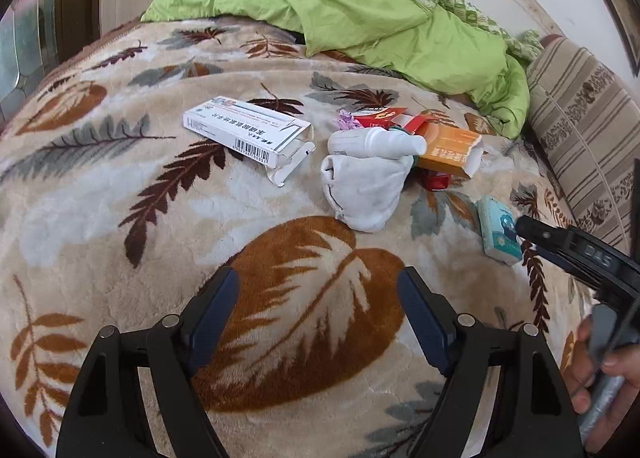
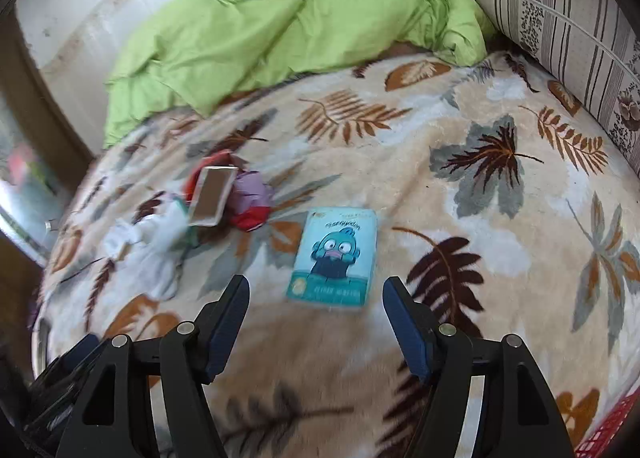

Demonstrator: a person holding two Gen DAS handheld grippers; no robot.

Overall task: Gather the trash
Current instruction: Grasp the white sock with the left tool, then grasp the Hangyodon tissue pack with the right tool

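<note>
Nearest trash: teal tissue pack (image 2: 334,258), lying flat on the leaf-print blanket (image 2: 460,129), just ahead of the right gripper (image 2: 316,322) and between the lines of its fingers.
Handling, judged: light, soft and squashy with a slick film wrapper; best pinched across its narrow width, since the plush pile should give under the fingers.
Right gripper state: jaws spread wide, nothing between them.
Left gripper state: left gripper (image 1: 319,310) likewise wide apart and empty, hovering over bare blanket.
Other trash: a cluster to the pack's left, well apart from it — white medicine box (image 1: 248,133), white bottle (image 1: 376,141) resting on a crumpled white cloth (image 1: 364,187), orange carton (image 1: 450,151) with red wrappers (image 1: 380,117) behind it.
Only in the left view: crisp detail of that cluster, the medicine box, and the right gripper's tip touching or overlapping the tissue pack's edge.
Only in the right view: the pack's cartoon face and how it lines up with the jaws; the cluster is blurred there.
Backdrop: green quilt (image 2: 288,33) and striped pillow (image 2: 560,17).
</note>
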